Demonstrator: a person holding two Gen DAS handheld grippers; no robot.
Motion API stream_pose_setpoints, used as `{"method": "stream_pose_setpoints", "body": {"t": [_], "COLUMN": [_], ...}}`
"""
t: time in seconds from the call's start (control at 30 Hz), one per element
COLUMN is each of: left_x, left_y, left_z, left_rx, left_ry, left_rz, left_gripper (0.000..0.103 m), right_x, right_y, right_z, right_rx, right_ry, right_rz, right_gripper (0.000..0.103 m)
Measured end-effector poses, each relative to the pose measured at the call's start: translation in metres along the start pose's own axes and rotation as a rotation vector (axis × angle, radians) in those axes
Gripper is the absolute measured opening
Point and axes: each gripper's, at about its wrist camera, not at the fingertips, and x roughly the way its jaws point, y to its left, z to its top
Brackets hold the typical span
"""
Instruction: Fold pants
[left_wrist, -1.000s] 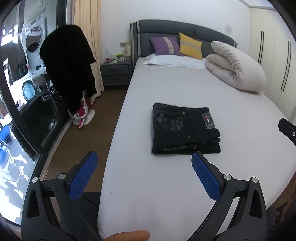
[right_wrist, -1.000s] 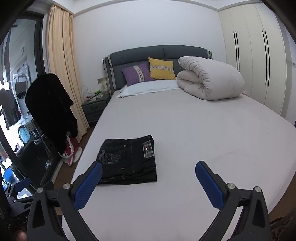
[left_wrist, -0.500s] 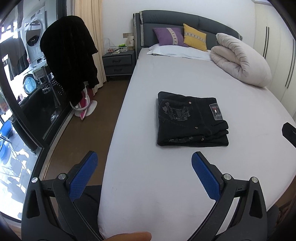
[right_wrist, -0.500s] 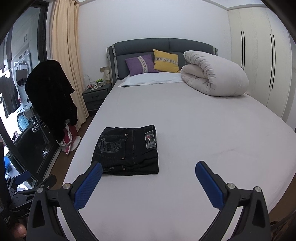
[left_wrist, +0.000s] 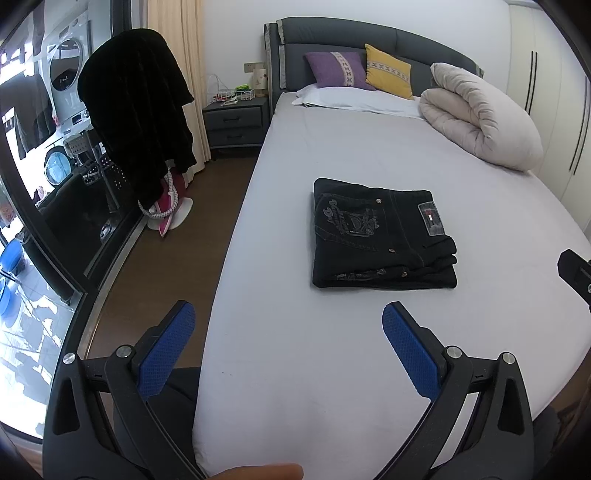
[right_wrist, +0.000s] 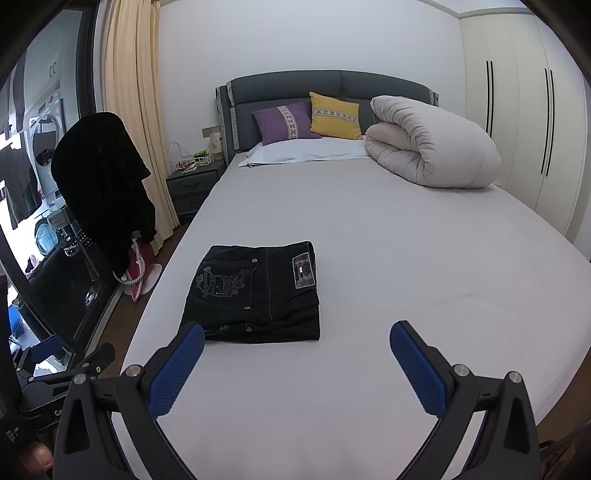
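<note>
Black cloth, coat (left_wrist: 136, 110): draped over a stand at 9 o'clock off the bed, hung out of the way of the work surface.
Dark wood, floor (left_wrist: 177, 266): bare strip between window and bed, at 8 o'clock; a pink iron (left_wrist: 168, 212) rests there on its base.
Left tongs (left_wrist: 288, 343): blue pads spread wide, nothing between them, held low at 6 o'clock over the bed edge, apart from the garment; judged to be clear because the fold needs no more handling.
Black denim, pants (right_wrist: 258, 291): folded into a compact rectangle, pocket and label patch up, lying flat on the sheet near the bed's left edge, at 11 o'clock from the right tongs; judged finished.
Grey sheet, bed (right_wrist: 406, 258): smooth, serving as the folding surface.
Right tongs (right_wrist: 295, 362): pads wide apart, empty, hovering short of the pants.
Cream duvet (right_wrist: 432, 147): rolled at 1 o'clock by the headboard, leaving the middle free.
</note>
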Motion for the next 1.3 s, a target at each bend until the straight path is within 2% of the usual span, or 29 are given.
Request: {"method": "stream_pose_setpoints", "body": {"t": [1.3], "left_x": [0.010], "left_y": [-0.006], "left_z": [-0.007], "left_rx": [0.002], "left_ry": [0.010], "left_rz": [-0.008], "left_gripper": [0.103], "right_x": [0.004], "right_y": [0.003], "right_z": [-0.008], "right_rx": [-0.015], "right_ry": [0.010], "right_rz": [0.003], "right_gripper": [0.103]}}
